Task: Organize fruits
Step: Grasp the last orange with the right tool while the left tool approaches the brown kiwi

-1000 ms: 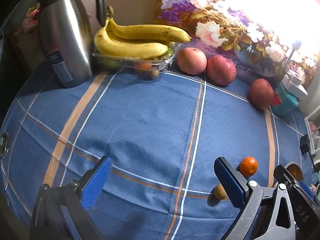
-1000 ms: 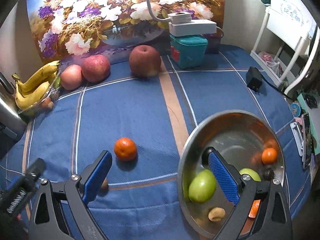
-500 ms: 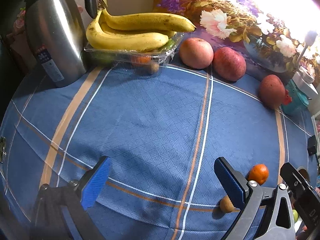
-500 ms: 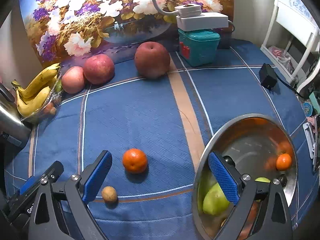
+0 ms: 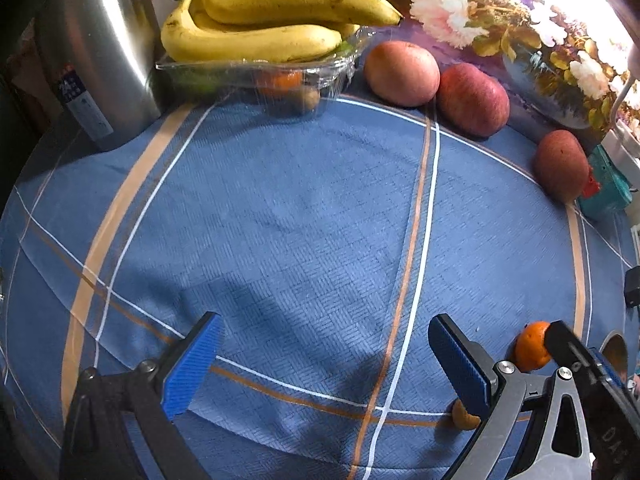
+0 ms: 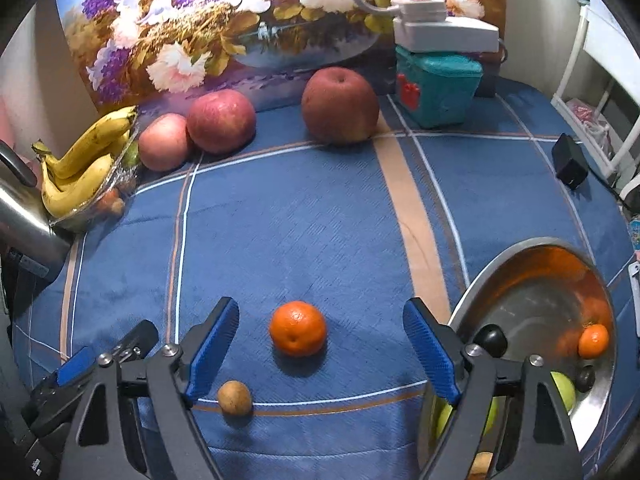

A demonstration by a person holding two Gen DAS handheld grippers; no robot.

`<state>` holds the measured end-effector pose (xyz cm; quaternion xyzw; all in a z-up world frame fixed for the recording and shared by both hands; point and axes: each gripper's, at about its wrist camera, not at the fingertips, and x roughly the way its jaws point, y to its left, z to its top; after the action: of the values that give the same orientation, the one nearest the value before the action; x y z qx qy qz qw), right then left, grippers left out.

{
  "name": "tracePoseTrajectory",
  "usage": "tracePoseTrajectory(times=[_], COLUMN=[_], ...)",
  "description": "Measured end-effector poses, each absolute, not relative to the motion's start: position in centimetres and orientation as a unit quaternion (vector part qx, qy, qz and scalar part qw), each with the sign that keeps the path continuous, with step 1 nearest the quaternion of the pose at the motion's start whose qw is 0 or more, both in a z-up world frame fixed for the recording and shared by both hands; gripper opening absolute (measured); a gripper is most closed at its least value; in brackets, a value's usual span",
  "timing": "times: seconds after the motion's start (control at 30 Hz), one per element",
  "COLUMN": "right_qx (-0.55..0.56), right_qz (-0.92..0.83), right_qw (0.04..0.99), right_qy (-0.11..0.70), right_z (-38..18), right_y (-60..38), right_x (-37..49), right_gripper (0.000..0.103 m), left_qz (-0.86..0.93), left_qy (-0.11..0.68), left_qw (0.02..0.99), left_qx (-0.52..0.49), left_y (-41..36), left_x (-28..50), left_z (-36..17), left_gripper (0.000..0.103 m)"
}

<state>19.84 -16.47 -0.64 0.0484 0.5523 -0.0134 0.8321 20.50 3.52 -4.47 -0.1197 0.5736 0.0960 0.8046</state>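
A tangerine (image 6: 298,334) lies on the blue checked cloth, between the blue pads of my right gripper (image 6: 320,320). The jaws are closing, with a gap still showing on both sides of the fruit. A small brown fruit (image 6: 235,398) sits just in front of the left pad. My left gripper (image 5: 324,340) hangs open over bare cloth, nothing in it. In its view the tangerine (image 5: 532,346) is half hidden behind the right gripper's finger. At the right a steel bowl (image 6: 520,248) holds a tangerine (image 6: 594,340) and a green apple (image 6: 564,390).
Three red apples (image 6: 222,120) (image 6: 164,142) (image 6: 340,106) line the back, by a flower painting. Bananas (image 5: 260,28) lie on a clear tray (image 5: 256,72) beside a steel kettle (image 5: 96,48). A teal box (image 6: 438,88) and a black adapter (image 6: 570,166) stand at the back right.
My right gripper has moved left from over the bowl and down, so the tangerine now lies between its pads, which stand closer together. The left gripper has sunk toward the cloth.
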Motion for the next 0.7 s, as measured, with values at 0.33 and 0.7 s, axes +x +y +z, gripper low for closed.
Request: tracePoseTrajectory(times=[0.33, 0.7], right_qx=[0.051, 0.074], right_qz=[-0.012, 0.008], right_qw=[0.814, 0.813], right_qy=[0.579, 0.577], right_z=[-3.1, -2.6], right_y=[-16.3, -16.2], right_x=[19.7, 19.8], right_gripper=[0.071, 0.035], left_qz=[0.093, 0.081], left_qy=[0.589, 0.588], left_qw=[0.793, 0.792], left_qx=[-0.125, -0.145], left_y=[3.5, 3.1], left_x=[20.4, 20.1], left_z=[-5.9, -5.2], left_gripper=[0.103, 0.102])
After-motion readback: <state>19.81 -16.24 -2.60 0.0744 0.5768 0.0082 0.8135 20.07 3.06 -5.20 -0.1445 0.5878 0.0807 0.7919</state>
